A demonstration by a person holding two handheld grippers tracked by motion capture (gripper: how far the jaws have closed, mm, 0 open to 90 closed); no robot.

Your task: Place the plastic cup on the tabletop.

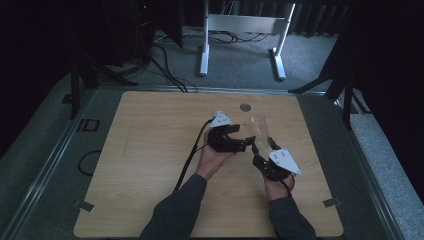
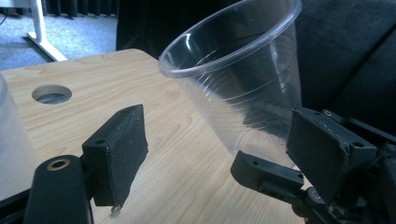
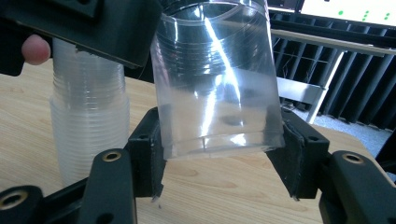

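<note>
Clear cup stack [image 3: 88,116] behind black gripper [image 3: 79,28]

Between my left tongs [image 2: 215,154] there is open room, bare table [image 2: 187,154] below. Just to their right the clear cup [image 2: 243,88] in my right tongs [image 3: 224,156] blocks the way; the cup stack [image 3: 88,126] crowds their left.
</note>
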